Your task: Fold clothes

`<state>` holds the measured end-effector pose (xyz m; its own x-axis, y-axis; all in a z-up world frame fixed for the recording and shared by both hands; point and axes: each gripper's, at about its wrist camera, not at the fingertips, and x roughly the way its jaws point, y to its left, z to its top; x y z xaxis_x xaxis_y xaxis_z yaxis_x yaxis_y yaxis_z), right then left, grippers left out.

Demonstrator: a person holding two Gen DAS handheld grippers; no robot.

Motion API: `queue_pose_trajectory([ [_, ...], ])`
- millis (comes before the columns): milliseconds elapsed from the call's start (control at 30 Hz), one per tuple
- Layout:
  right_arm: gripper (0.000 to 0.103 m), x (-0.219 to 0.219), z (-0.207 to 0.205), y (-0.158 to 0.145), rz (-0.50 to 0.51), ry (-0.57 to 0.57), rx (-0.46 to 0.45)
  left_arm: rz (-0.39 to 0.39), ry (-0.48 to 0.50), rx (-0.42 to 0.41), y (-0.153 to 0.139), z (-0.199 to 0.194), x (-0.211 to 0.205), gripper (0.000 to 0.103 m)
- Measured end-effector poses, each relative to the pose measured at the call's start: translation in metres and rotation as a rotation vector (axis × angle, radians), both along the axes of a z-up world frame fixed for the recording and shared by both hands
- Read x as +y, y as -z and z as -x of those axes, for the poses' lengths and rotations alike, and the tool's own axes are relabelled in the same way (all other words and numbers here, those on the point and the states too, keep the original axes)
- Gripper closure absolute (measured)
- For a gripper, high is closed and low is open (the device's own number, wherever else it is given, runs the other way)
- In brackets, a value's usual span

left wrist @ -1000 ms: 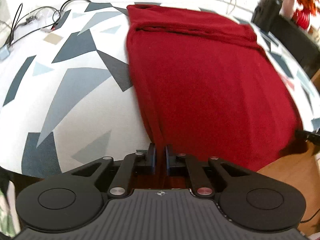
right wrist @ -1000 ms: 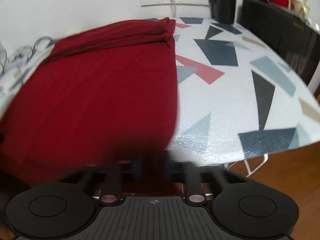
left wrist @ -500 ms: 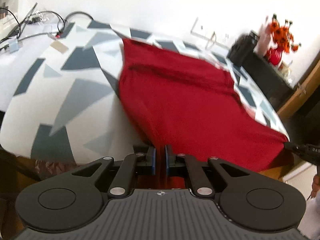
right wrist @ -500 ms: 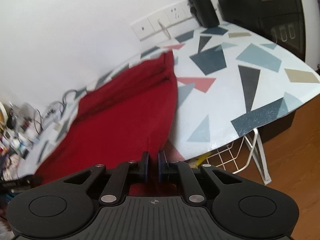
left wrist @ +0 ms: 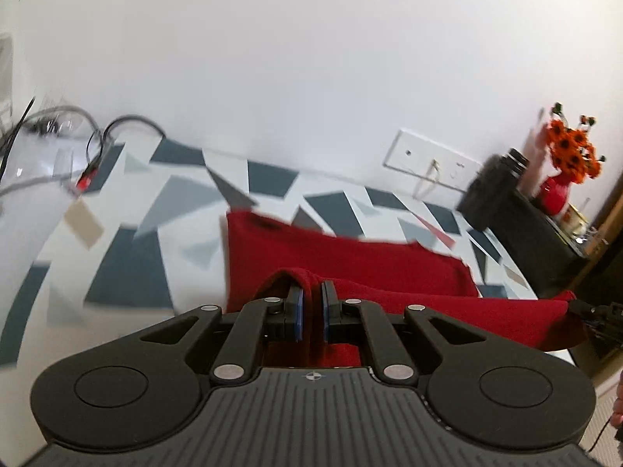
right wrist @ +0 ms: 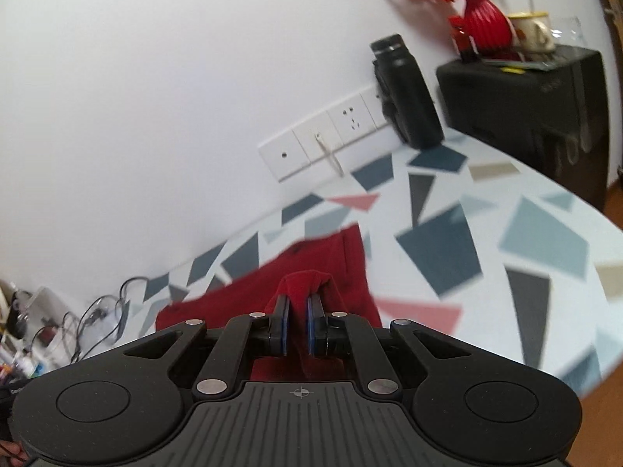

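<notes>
A red cloth point(left wrist: 350, 264) is spread at the centre of the counter point(left wrist: 128, 272), its near edge lifted. That edge is pinched by the left gripper point(left wrist: 311, 307) and right gripper point(right wrist: 298, 321), fingers narrowed on bunched fabric. Soft, light, drape-prone; corners are best gripped.

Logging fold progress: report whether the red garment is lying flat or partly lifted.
Partly lifted. The red garment has its far part on the table; its near edge is raised, pinched in the left hand-held gripper and right hand-held gripper.
</notes>
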<state>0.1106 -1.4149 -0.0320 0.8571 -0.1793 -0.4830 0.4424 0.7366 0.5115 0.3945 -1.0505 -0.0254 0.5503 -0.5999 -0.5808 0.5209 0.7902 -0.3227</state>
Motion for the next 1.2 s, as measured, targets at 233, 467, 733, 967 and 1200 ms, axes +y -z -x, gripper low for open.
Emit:
queue_pose_trajectory([
  [233,0.095,-0.049,-0.094,0.029,-0.027,-0.024,0.053,-0.082,-0.042,0.014,0.019,-0.082,-0.049,0.094],
  [467,0.095,-0.097,-0.185,0.069,-0.055,-0.049,0.131,-0.218,-0.070,0.105,0.084,-0.150,-0.092,0.093],
  [733,0.081,-0.117,-0.223,0.110,-0.055,-0.068,0.211,-0.174,0.020,0.189,0.097,-0.167,-0.093,0.044],
  [967,0.059,-0.116,-0.187,0.072,-0.101,-0.042,0.111,-0.084,-0.010,0.190,0.057,-0.145,-0.055,0.038],
  [1200,0.055,-0.098,-0.167,0.095,-0.325,-0.088,0.112,0.004,-0.128,0.349,0.087,-0.132,-0.029,0.038],
])
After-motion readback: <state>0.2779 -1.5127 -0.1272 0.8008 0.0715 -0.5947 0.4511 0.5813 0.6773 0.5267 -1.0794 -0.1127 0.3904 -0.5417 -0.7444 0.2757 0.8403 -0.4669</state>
